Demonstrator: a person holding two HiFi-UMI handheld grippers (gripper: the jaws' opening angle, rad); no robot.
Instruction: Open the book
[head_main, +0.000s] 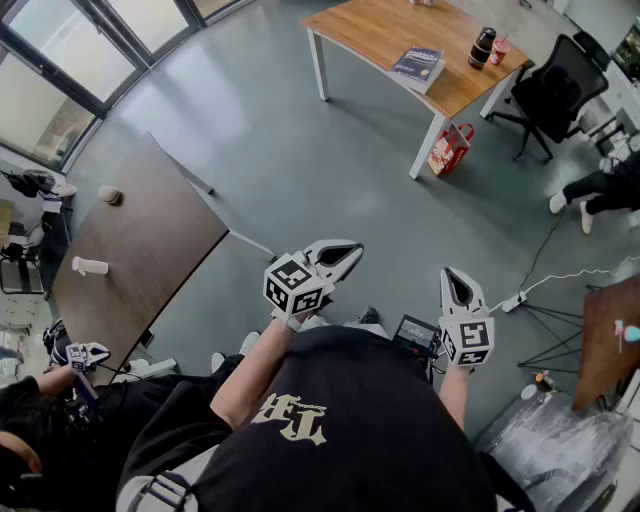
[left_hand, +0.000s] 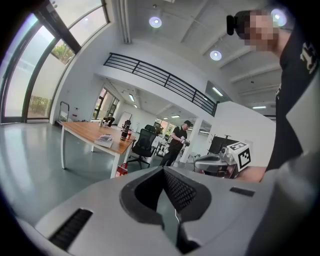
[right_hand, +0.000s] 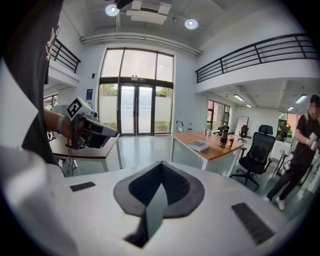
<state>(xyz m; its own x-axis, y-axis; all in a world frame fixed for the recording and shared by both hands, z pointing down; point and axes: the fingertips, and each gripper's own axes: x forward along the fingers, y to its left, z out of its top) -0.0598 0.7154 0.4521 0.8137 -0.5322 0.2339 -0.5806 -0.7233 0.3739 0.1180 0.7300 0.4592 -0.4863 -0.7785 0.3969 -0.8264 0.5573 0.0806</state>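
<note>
Task not begun, as judged from the frames. The book (head_main: 418, 66) is seen closed and lying flat on the light wooden surface (head_main: 370, 30), near the corner closest to the person. It is well apart from both tools. Nothing is touched yet. The whole job is left: the surface has to be reached, the cover taken and lifted.

The left tool (head_main: 348, 252) is held by the person's body, with its jaws together and nothing between them. The right tool (head_main: 453, 277) is held the same way, jaws together and empty. Ribbed dark pads are seen set in grey-white plastic shells, and a marker cube is carried on each.

The book is a thick paperback with a dark blue glossy cover and a pale page block, rectangular in shape. A thin, flexible cover is judged likely. The surface is smooth wood-grain on white metal legs. A dark cylindrical bottle (head_main: 483, 47) and a pinkish cup (head_main: 501, 46) are set toward its far right corner, apart from the book. A black mesh office chair (head_main: 556, 95) is parked at that end, and a red bag (head_main: 450, 149) is left on the floor (head_main: 300, 170) by the near leg. The floor is grey and slightly shiny.
</note>
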